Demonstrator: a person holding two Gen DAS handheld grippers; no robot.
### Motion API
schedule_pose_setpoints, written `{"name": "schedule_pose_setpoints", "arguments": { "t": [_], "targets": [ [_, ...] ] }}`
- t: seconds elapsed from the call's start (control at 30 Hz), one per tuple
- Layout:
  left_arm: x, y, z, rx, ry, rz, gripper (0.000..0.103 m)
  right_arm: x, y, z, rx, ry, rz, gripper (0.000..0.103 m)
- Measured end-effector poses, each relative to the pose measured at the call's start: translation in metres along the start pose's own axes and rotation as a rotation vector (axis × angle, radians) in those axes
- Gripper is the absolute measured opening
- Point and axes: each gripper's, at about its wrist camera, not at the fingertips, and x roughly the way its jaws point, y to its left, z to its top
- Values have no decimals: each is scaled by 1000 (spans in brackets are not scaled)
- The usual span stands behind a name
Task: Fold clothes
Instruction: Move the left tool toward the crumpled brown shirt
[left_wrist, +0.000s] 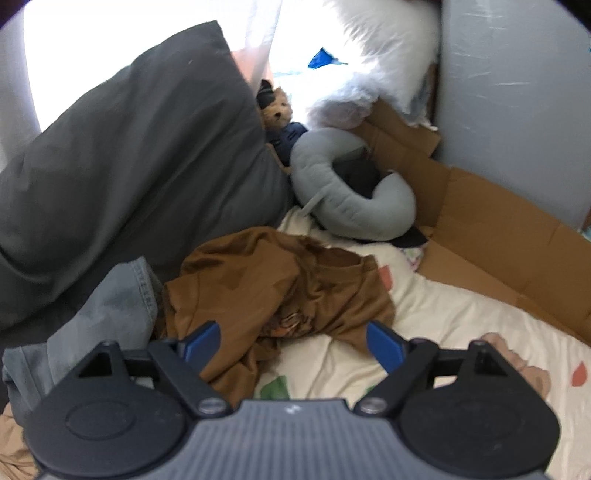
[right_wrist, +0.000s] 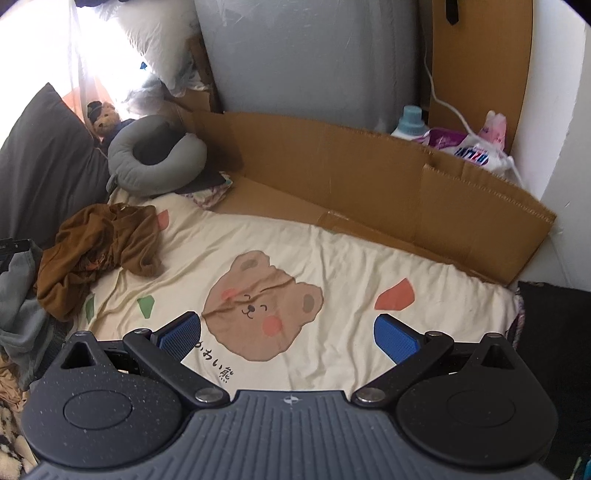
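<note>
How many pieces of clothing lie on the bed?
2 visible: a crumpled brown shirt near the dark pillow, and a grey denim garment beside it at the bed's edge. More may be hidden.

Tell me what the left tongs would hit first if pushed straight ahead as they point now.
Most likely the crumpled brown shirt: it lies heaped straight ahead of the open left tongs on the bedsheet. How near it is is hard to judge.

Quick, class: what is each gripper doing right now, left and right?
Left gripper: open, holds nothing; the crumpled brown shirt lies just beyond its pads.
Right gripper: open, empty, over the bear-print sheet.
</note>
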Motion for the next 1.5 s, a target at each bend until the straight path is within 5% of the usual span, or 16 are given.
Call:
{"name": "schedule_pose_setpoints", "arguments": {
  "t": [0.2, 0.43, 0.9, 1.17, 1.5],
  "targets": [
    [29, 15, -24, -37, 26, 45, 88, 24, -6, -16, 7, 6, 25, 102],
    [67, 22, -53, -91, 153, 113, 88, 52, -6, -36, -19, 10, 45, 102],
    [113, 30, -92, -132, 218, 120, 88, 103, 3, -75, -82, 101, 62, 102],
    [146, 34, -117, -130, 175, 105, 90, 113, 8, -84, -122, 106, 58, 102],
    [164, 42, -135, -71, 22, 158, 89, 119, 9, -96, -162, 112, 48, 102]
  ]
}}
